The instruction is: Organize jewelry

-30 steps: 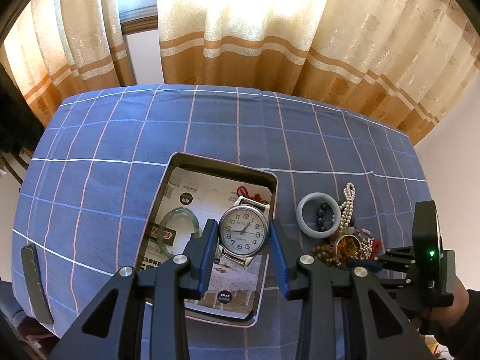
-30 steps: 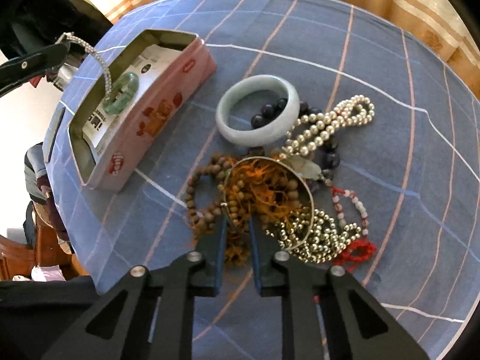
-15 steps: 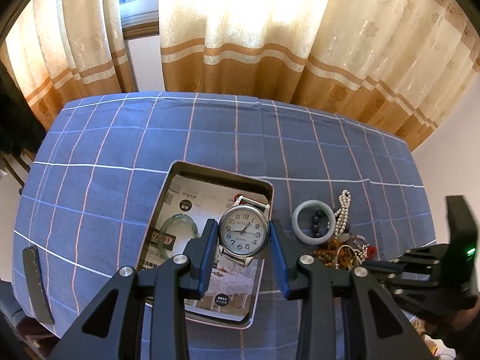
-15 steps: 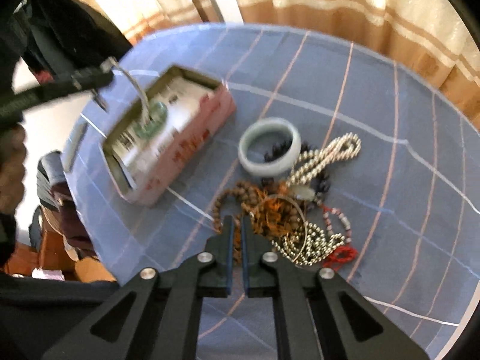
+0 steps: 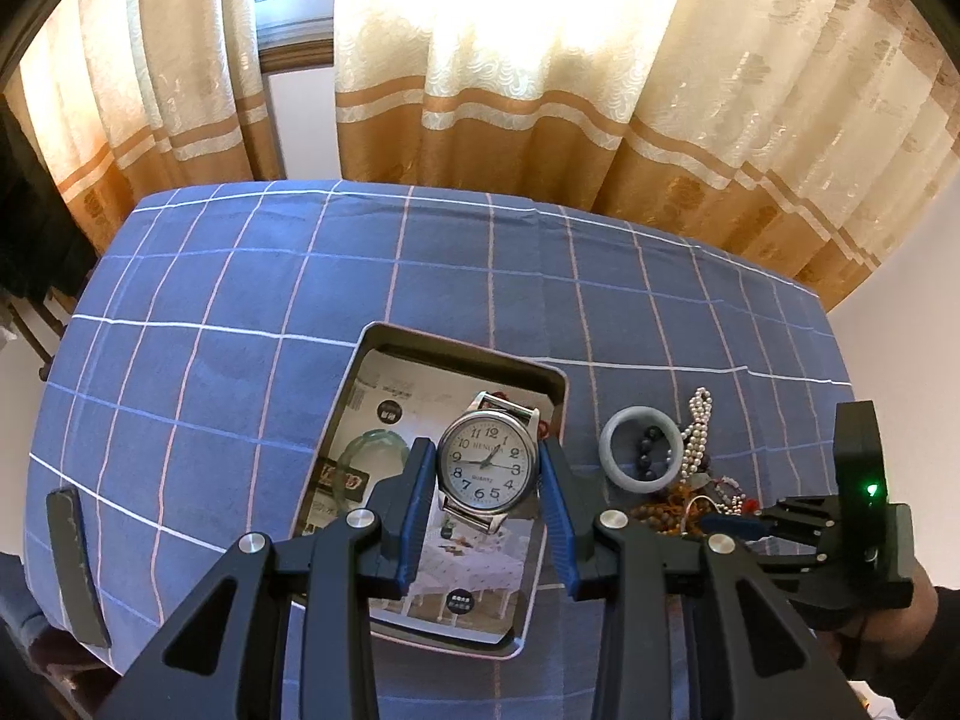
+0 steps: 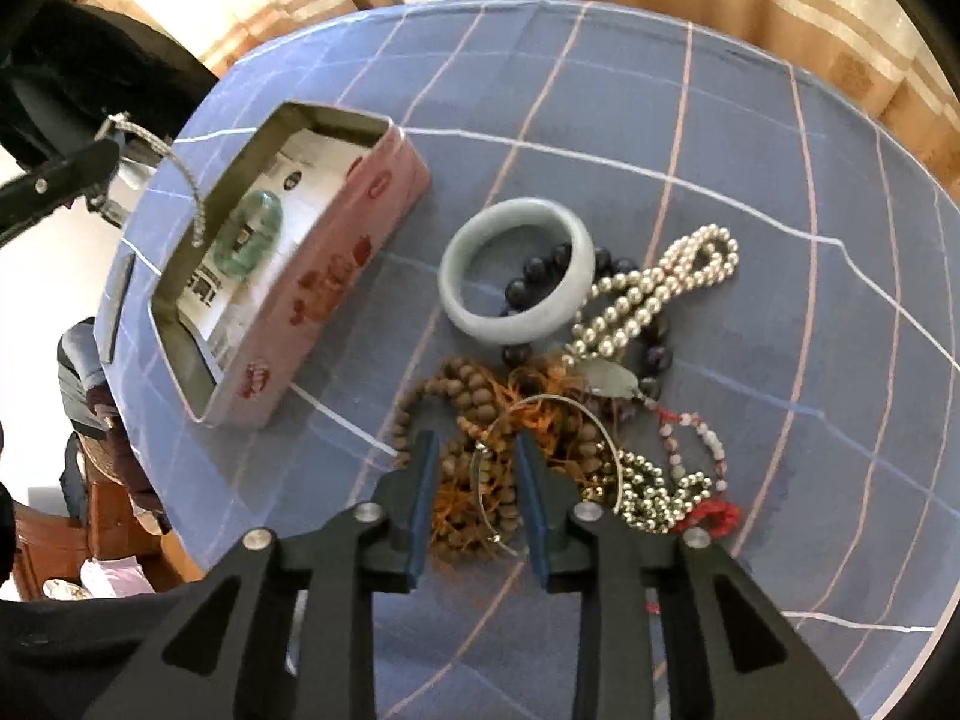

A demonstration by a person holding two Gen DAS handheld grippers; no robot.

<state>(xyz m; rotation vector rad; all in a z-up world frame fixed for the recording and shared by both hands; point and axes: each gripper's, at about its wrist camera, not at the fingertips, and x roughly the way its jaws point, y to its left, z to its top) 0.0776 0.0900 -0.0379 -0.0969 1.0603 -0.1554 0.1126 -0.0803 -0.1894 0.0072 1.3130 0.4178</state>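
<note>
My left gripper (image 5: 486, 451) is shut on a silver wristwatch (image 5: 487, 468) with a white dial, held above the open pink tin (image 5: 456, 339). A green bangle (image 5: 351, 450) lies inside the tin. My right gripper (image 6: 474, 441) hovers over the jewelry pile with its jaws opening. Brown wooden beads (image 6: 468, 384) and a thin metal bangle (image 6: 576, 408) lie between and under its fingers, and the pads do not press on them. A pale jade bangle (image 6: 516, 324), a pearl strand (image 6: 654, 294), gold beads (image 6: 648, 492) and a red cord (image 6: 714, 516) lie around.
A blue checked cloth (image 5: 240, 312) covers the table. Gold curtains (image 5: 540, 90) hang behind its far edge. A dark flat strip (image 5: 75, 564) lies near the left edge. The tin (image 6: 324, 282) stands left of the pile, with the watch band (image 6: 180, 180) hanging over it.
The right gripper shut and lifted away from the pile, then came back down close to it with its jaws apart. The left gripper kept the watch over the tin.
</note>
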